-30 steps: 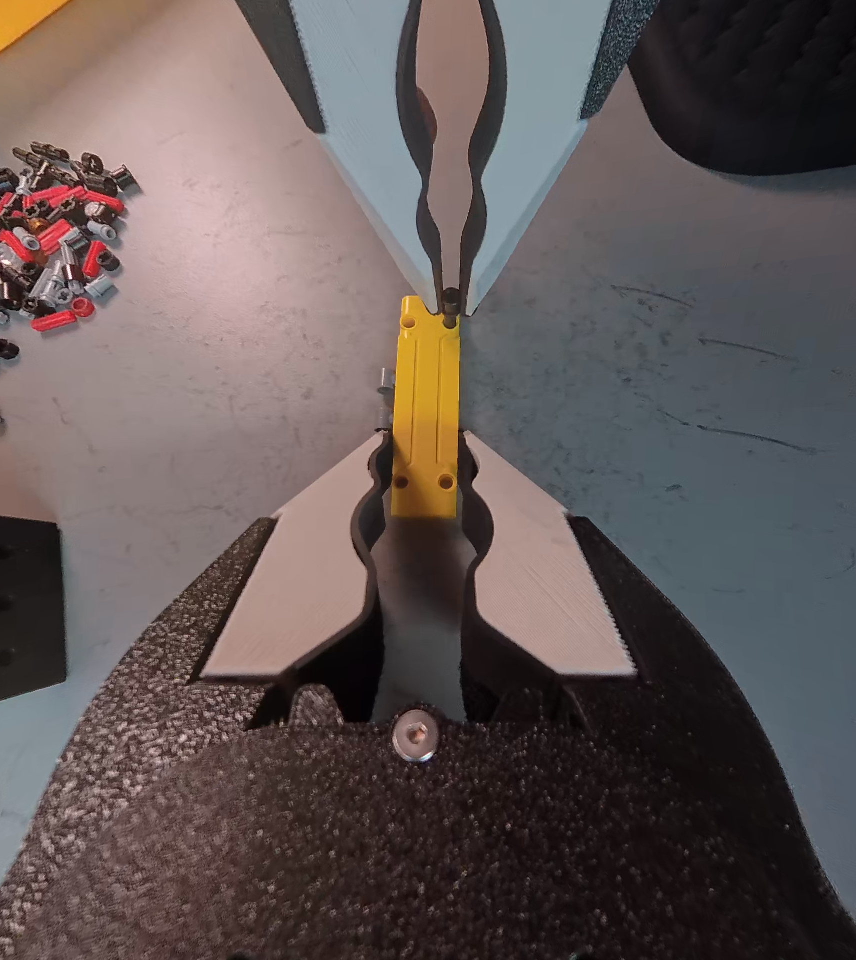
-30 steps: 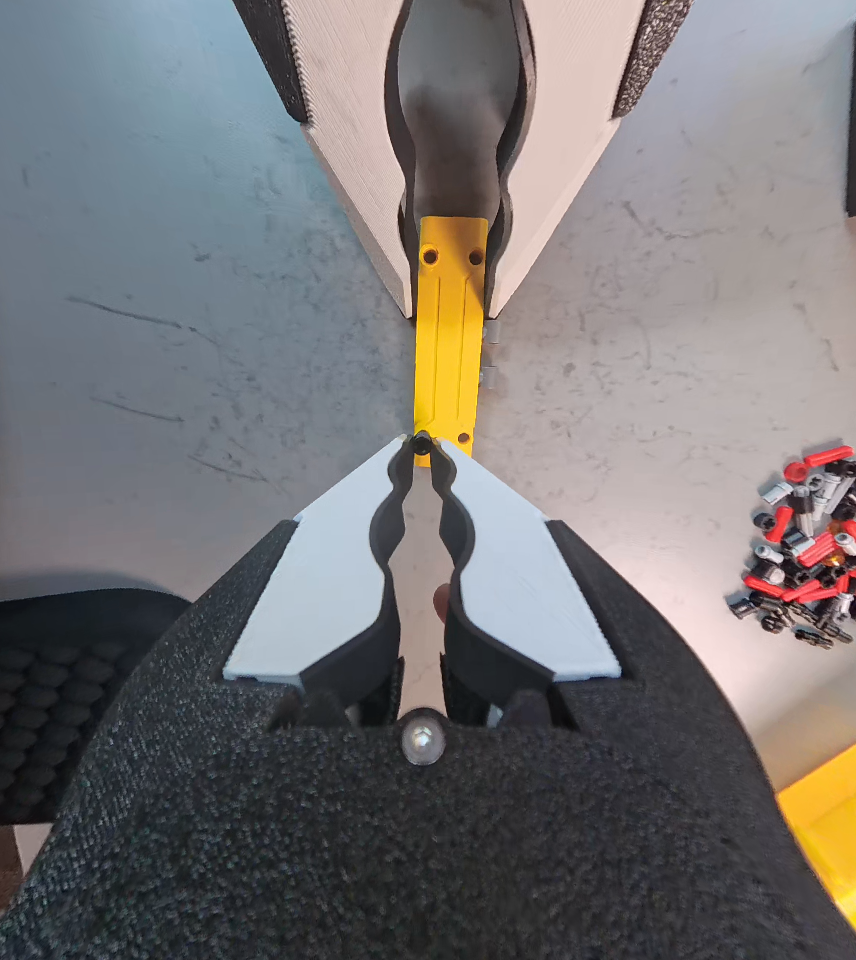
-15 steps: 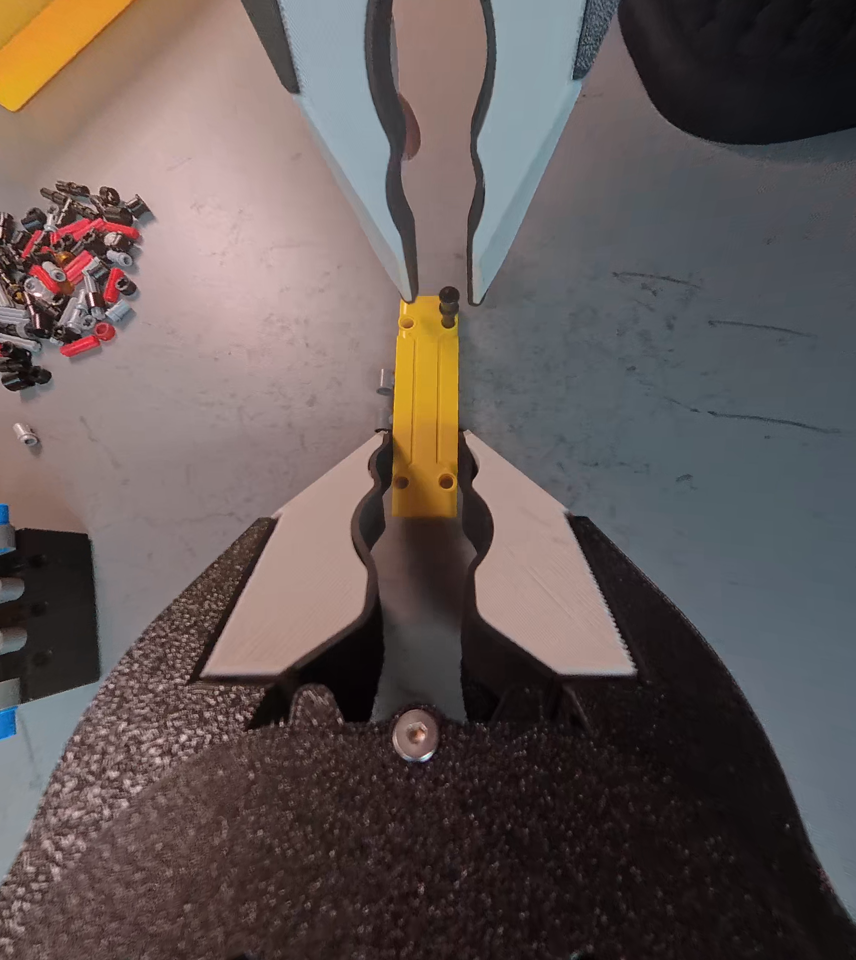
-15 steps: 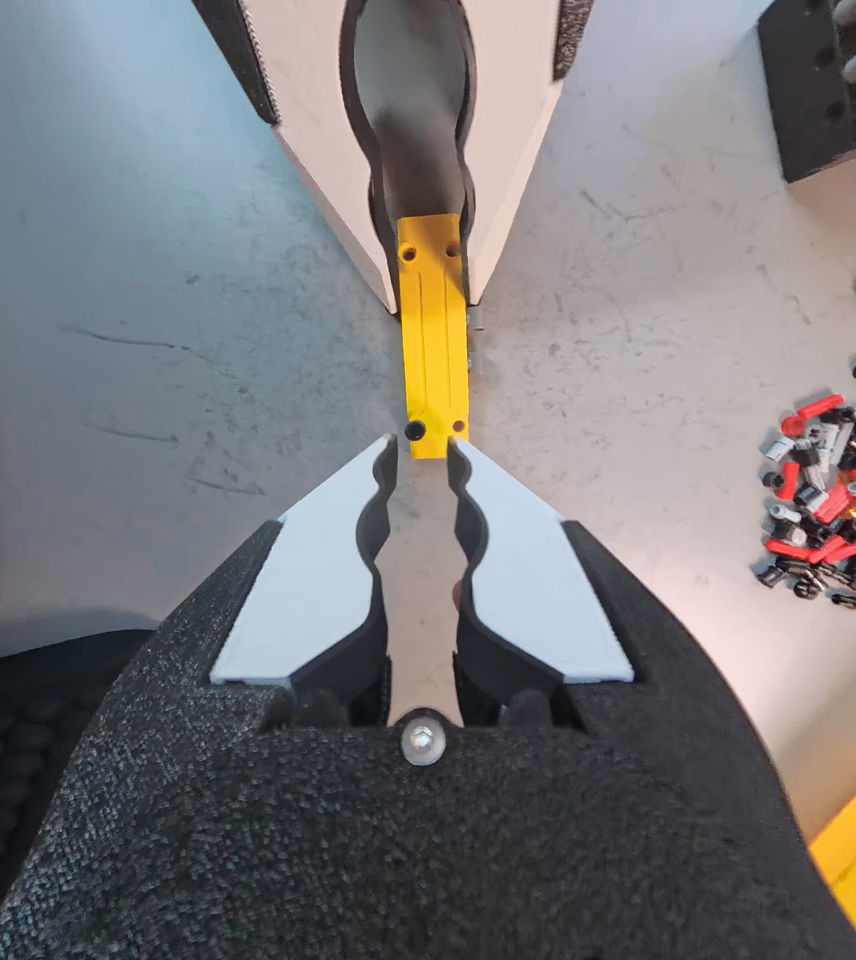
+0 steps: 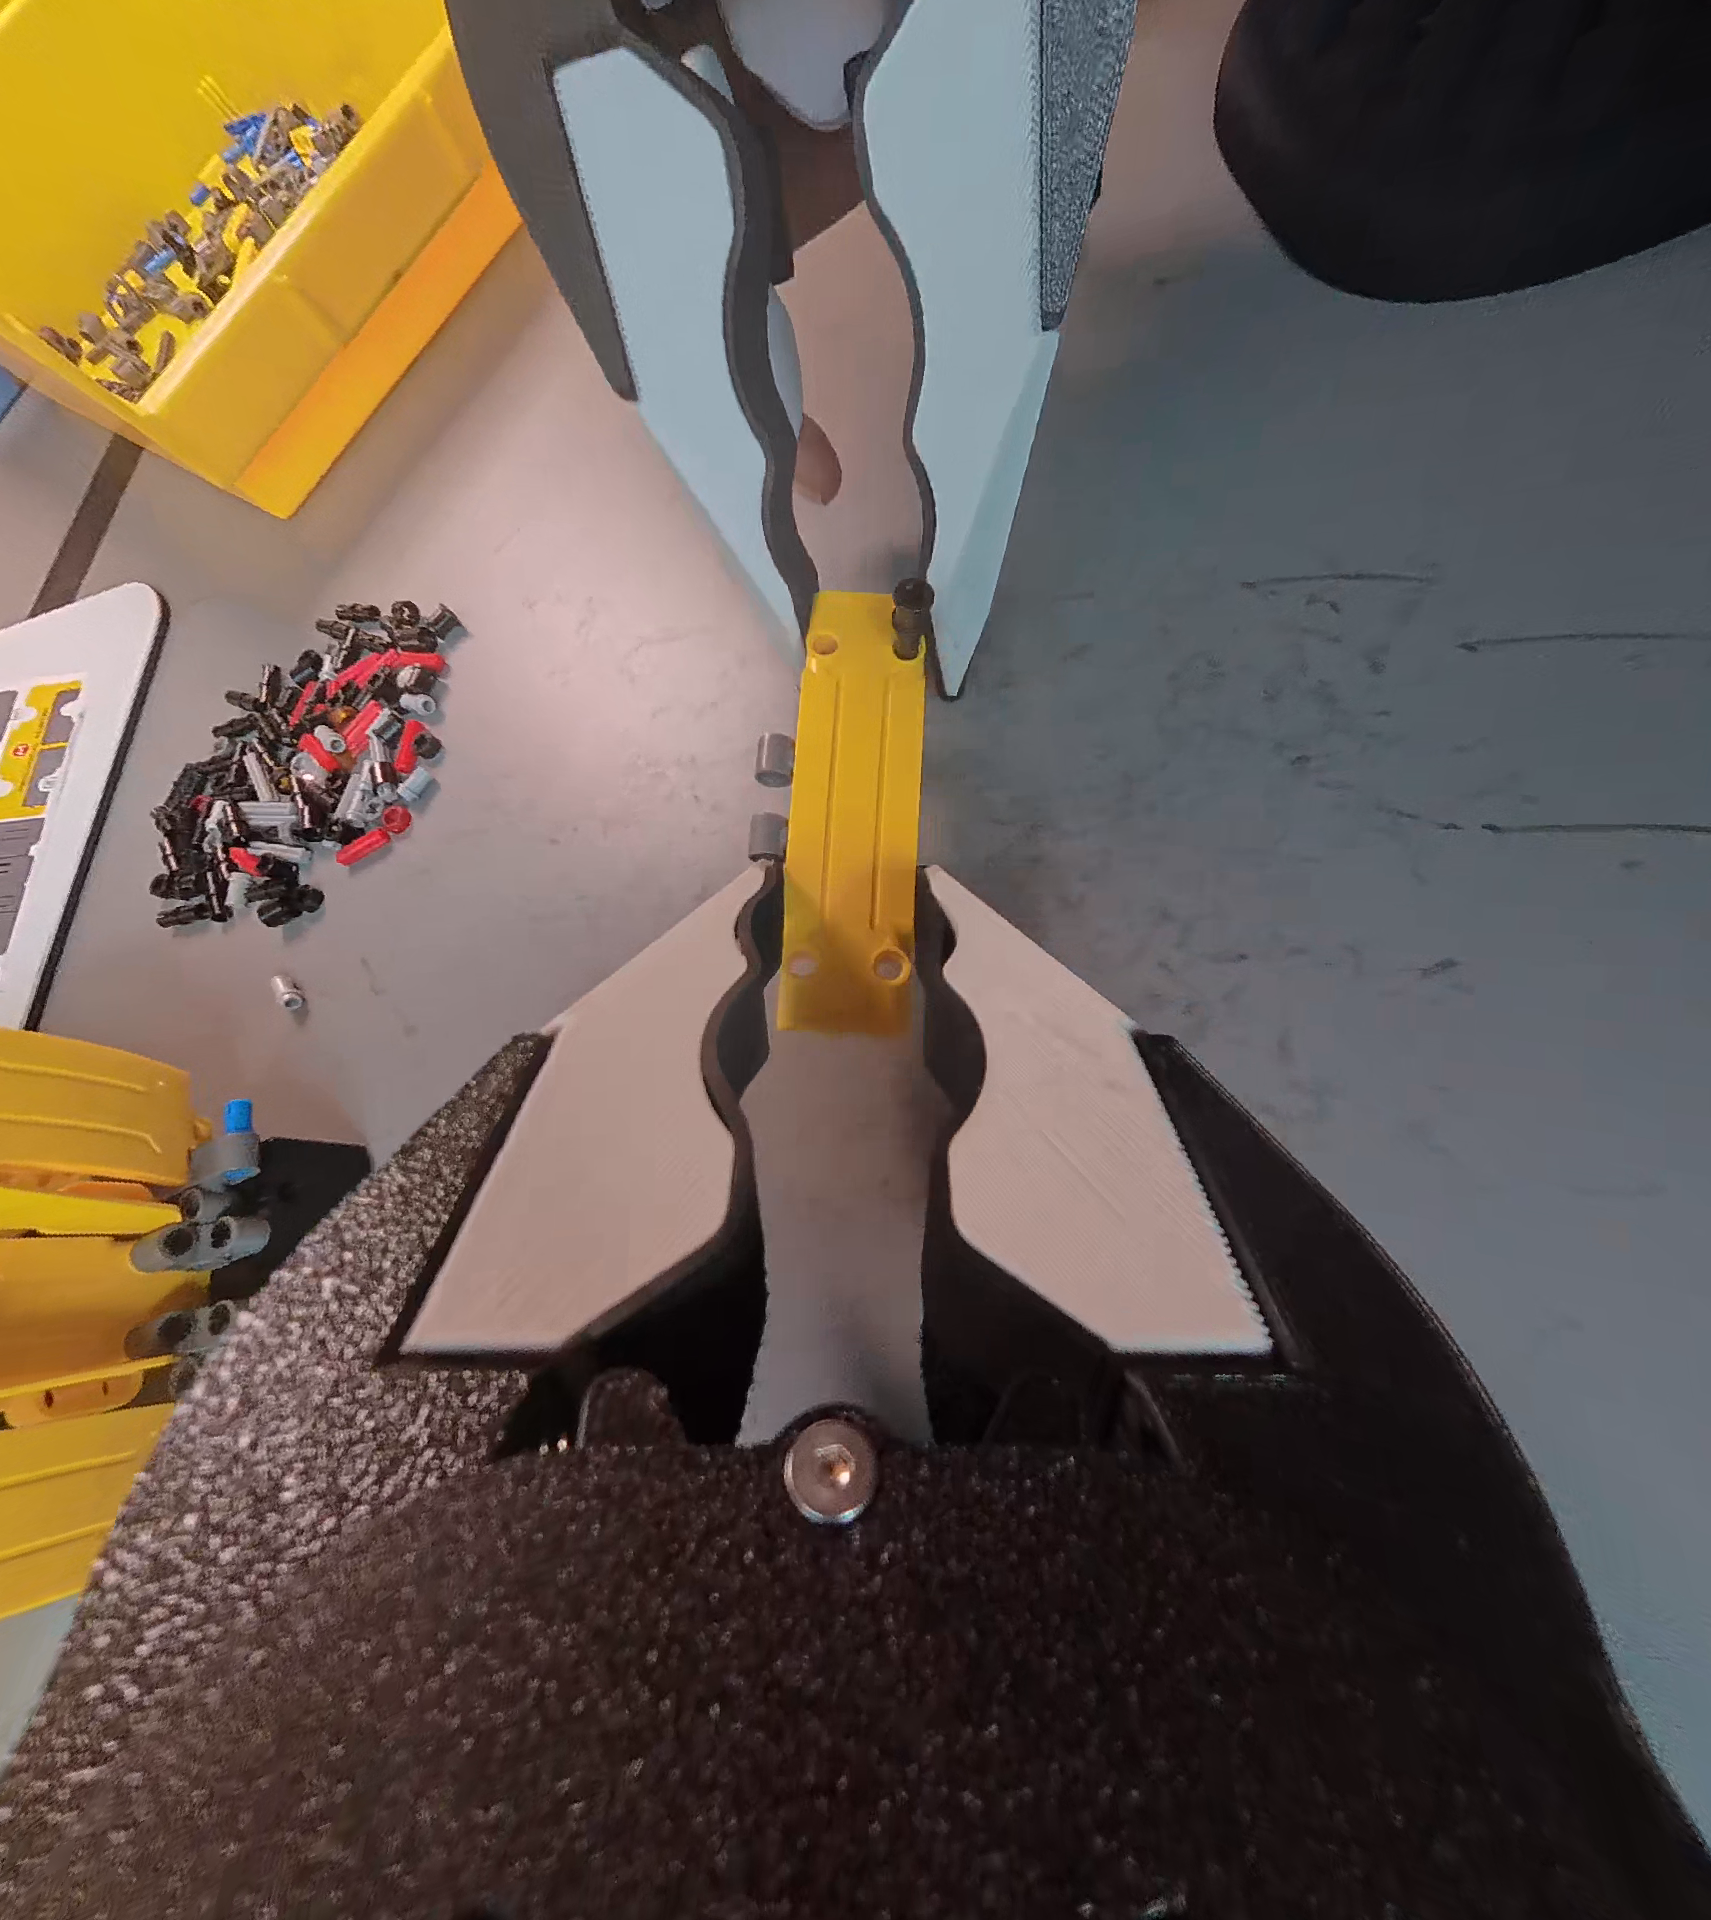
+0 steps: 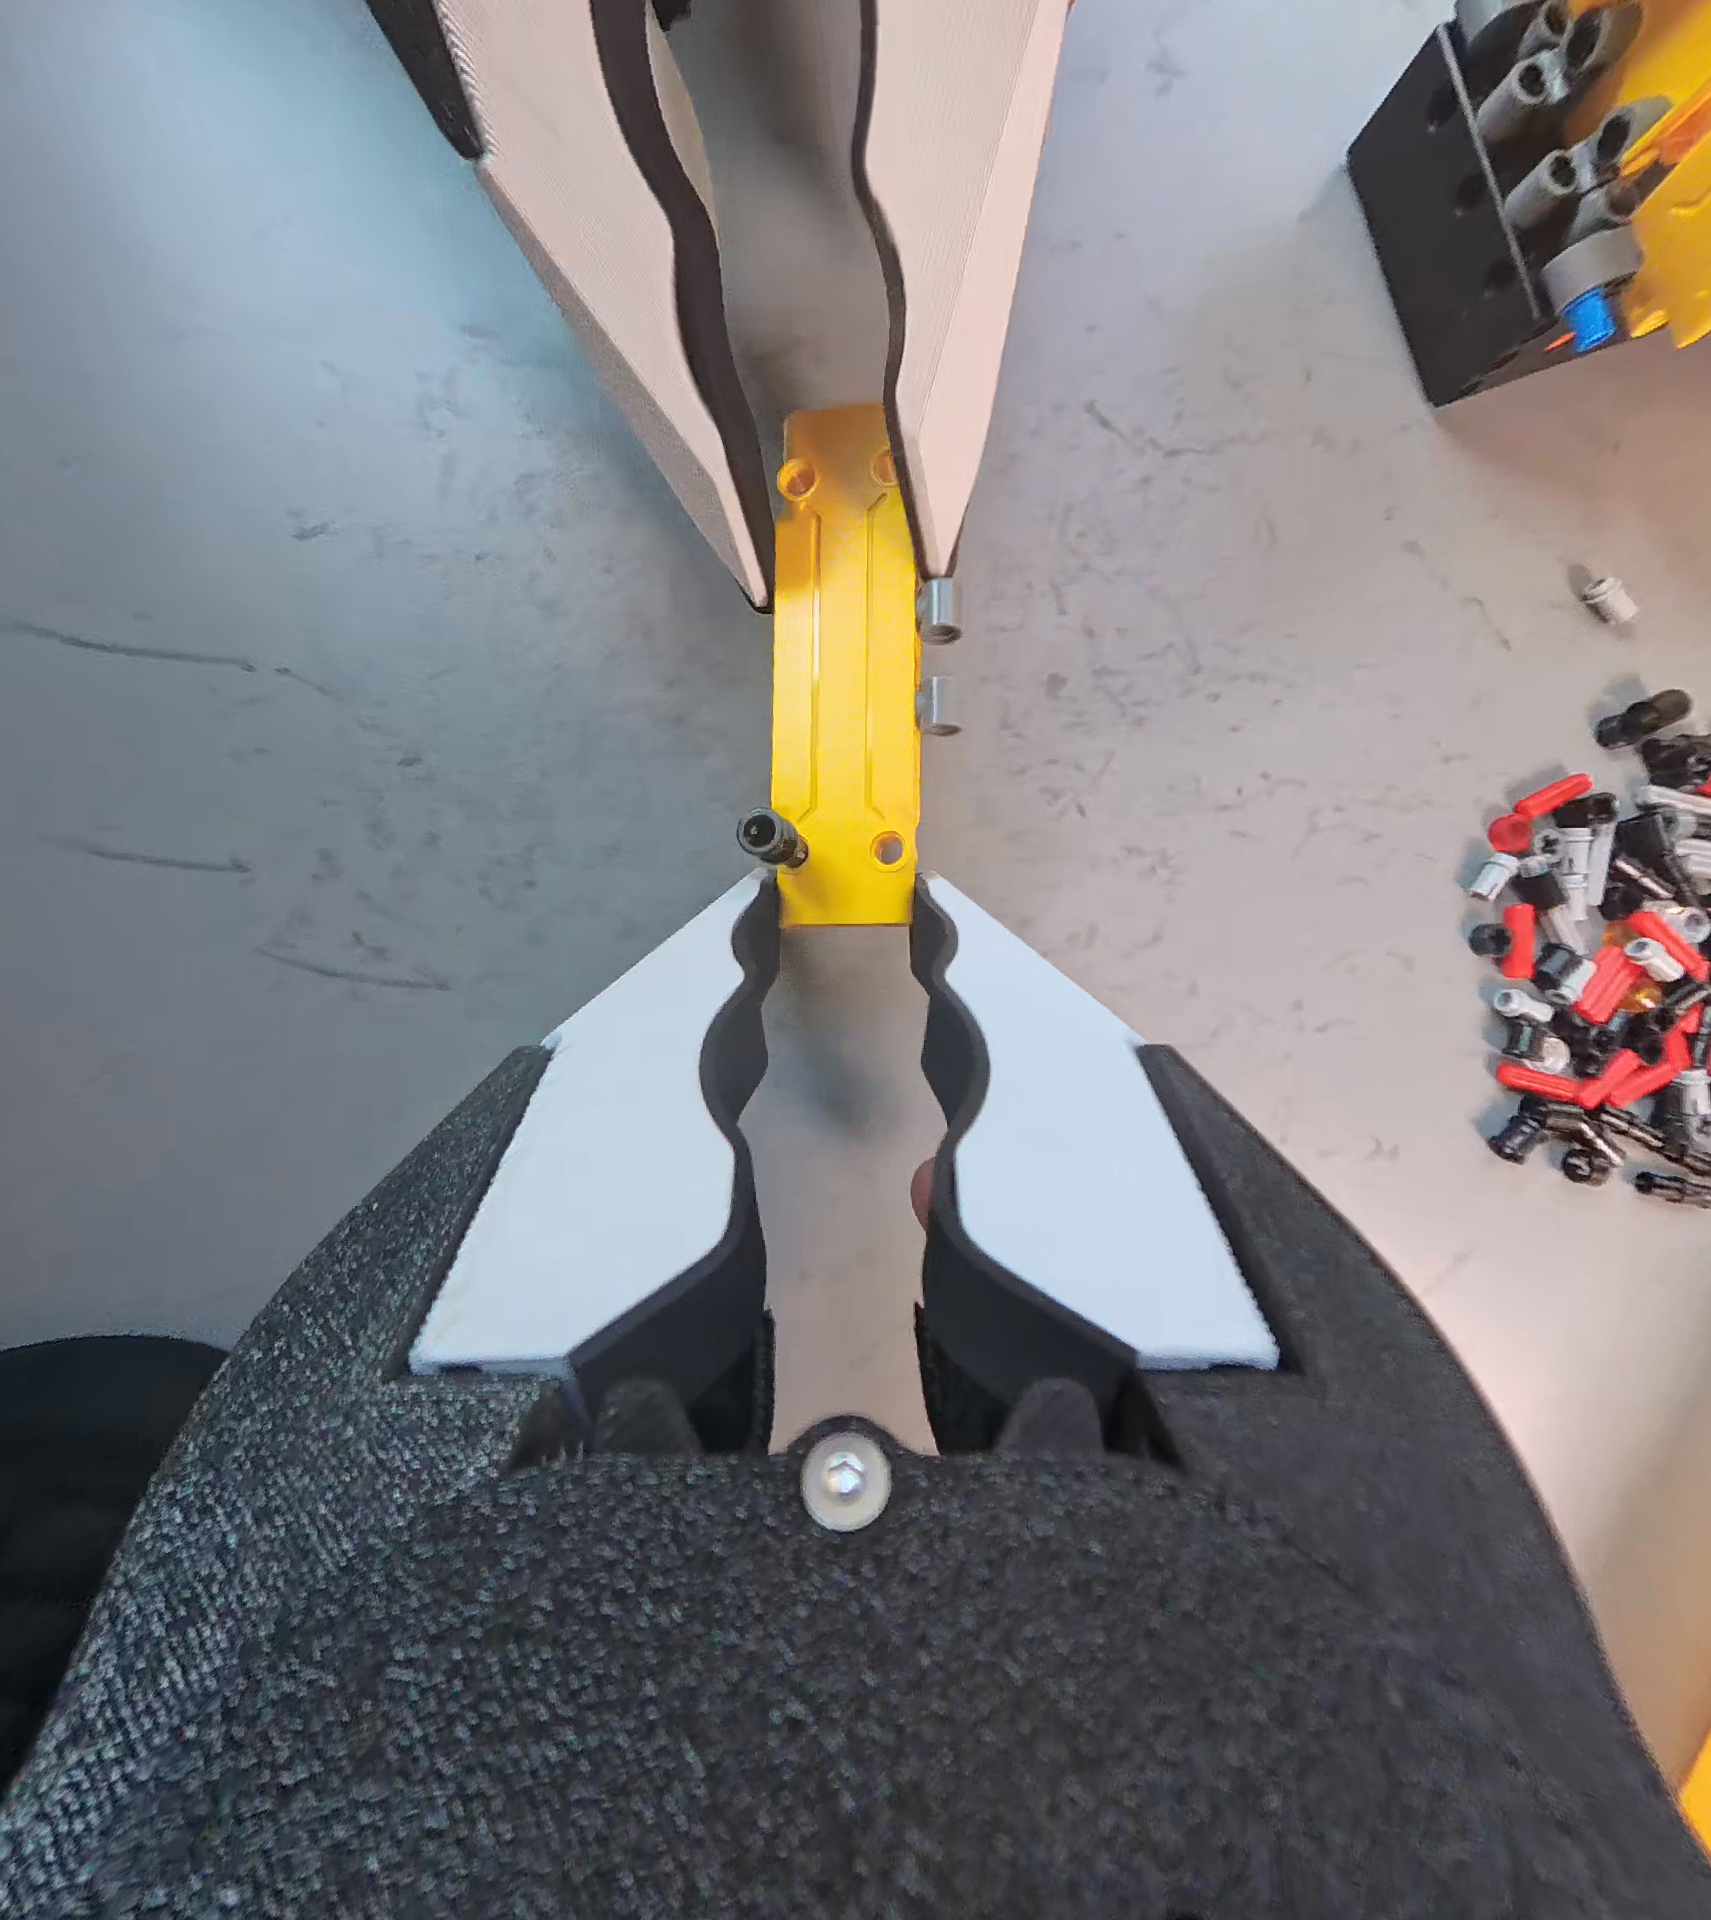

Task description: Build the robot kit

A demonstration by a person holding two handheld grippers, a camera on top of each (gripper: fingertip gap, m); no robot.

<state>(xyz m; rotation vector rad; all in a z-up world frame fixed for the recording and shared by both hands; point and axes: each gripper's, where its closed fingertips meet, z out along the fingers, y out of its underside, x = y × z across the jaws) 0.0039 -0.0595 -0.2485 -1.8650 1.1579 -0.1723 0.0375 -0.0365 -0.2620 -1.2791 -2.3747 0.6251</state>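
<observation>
The left gripper clamps one end of a yellow building-toy panel above the grey tabletop, its jaws closed on the panel's sides. Facing it, the right gripper has its jaws parted, empty, tips just beside the panel's far end, where a black pin stands seated in a corner hole. Two grey connectors project from one edge. A pile of loose pins lies near, with a yellow parts bin beyond. A steady, level grip best keeps the pin seated.
</observation>
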